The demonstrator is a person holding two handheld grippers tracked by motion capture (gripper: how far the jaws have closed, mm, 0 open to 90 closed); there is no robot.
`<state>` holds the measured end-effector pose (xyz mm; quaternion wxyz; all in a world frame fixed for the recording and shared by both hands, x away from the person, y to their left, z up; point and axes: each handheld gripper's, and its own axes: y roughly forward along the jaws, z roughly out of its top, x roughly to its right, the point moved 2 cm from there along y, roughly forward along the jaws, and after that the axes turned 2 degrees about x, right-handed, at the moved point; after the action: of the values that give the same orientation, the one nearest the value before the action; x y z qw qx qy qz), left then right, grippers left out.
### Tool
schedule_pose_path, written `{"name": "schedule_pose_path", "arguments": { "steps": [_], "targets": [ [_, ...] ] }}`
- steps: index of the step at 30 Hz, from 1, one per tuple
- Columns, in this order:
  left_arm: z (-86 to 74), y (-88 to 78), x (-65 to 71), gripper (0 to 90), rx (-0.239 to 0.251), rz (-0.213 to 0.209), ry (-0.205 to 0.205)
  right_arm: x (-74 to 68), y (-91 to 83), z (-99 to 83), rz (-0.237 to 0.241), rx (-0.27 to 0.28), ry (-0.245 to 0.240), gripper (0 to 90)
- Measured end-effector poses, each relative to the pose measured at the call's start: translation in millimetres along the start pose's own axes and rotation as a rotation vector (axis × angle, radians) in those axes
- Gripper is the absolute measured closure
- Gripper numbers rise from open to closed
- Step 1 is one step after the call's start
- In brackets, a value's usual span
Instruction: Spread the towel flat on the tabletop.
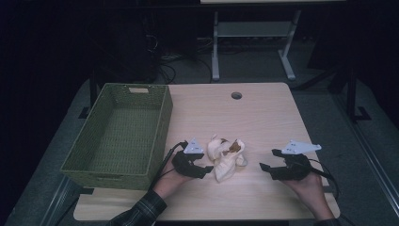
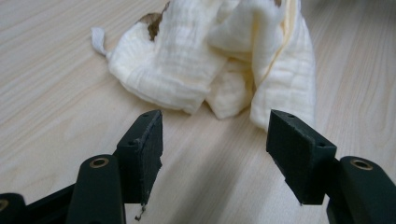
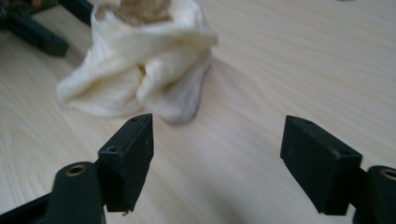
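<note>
Just beyond the left gripper's (image 2: 215,140) parted fingers (image 2: 144,149), a crumpled cream cloth (image 2: 210,60) with a brown stain lies on the table (image 1: 263,117). Off its right side, the right gripper (image 3: 217,154) gapes wide, holding nothing.

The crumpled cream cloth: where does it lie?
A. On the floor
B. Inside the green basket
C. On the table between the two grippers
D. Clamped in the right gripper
C: the cloth lies on the table, with the left gripper and right gripper open on either side.
</note>
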<state>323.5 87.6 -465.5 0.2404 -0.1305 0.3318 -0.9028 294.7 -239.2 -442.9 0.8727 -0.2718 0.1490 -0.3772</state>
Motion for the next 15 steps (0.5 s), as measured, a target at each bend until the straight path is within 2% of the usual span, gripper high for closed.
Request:
{"name": "schedule_pose_path", "arguments": {
  "steps": [7,13,15],
  "targets": [
    [-1.7,2.1,0.3,35.6,-0.014,0.01,0.007,-5.7,11.7,30.2,0.043,0.04,-0.022,40.5],
    [-1.6,2.0,-2.1,35.7,-0.01,0.019,0.011,-6.1,24.8,55.2,0.063,0.06,-0.054,48.1],
    [-1.5,2.4,-2.0,35.7,-0.011,0.019,0.012,-6.6,26.4,58.1,0.062,0.06,-0.056,49.0]
  ]
}}
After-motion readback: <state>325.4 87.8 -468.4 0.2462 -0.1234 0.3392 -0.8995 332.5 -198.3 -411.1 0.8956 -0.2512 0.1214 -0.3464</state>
